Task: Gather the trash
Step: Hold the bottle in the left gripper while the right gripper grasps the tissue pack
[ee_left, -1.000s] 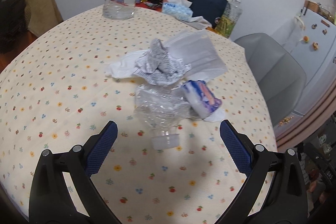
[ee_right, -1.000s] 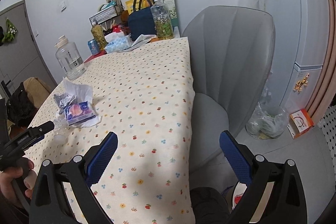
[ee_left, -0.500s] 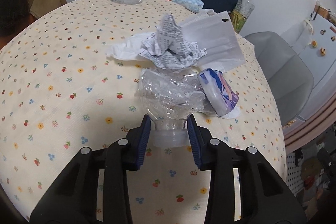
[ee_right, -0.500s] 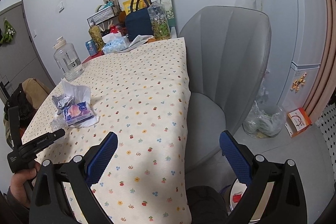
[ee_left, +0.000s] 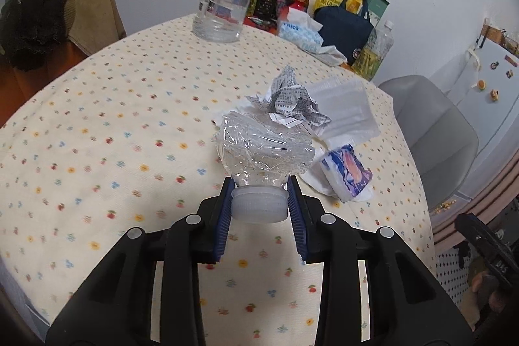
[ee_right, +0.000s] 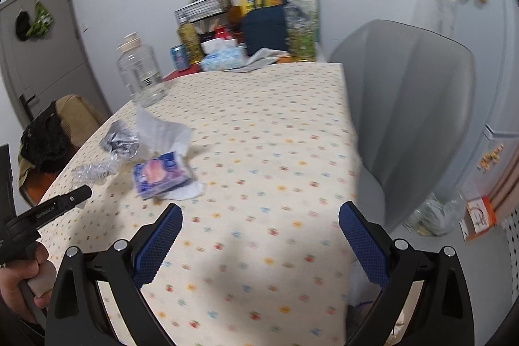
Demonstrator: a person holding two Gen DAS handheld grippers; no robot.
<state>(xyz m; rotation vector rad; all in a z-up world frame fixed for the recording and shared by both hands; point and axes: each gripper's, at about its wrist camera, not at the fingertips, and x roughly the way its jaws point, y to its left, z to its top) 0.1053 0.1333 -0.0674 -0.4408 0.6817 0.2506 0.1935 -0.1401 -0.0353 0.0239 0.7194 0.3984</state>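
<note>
My left gripper (ee_left: 261, 203) is shut on the white cap end of a crushed clear plastic bottle (ee_left: 264, 148), which is raised off the flowered tablecloth (ee_left: 113, 135). Behind the bottle lie a crumpled printed paper (ee_left: 292, 101), a white face mask (ee_left: 343, 112) and a blue-and-pink wrapper (ee_left: 348, 171) on a white tissue. In the right wrist view the same wrapper (ee_right: 160, 174), crumpled paper (ee_right: 118, 140) and crushed bottle (ee_right: 94, 172) sit at the left of the table. My right gripper (ee_right: 259, 235) stands open over the cloth with nothing between its fingers.
A big clear water jug (ee_left: 223, 5), tissue pack (ee_left: 298, 33), navy bag (ee_left: 345, 23) and bottles crowd the table's far end. A grey chair (ee_right: 412, 106) stands at the table's right side, a bagged bin (ee_right: 431, 214) on the floor beyond. A brown chair with dark clothes (ee_left: 35, 21) is at left.
My left gripper moved onto the bottle's cap, closed on it and lifted the bottle off the cloth. My right gripper swung left, toward the trash pile.
</note>
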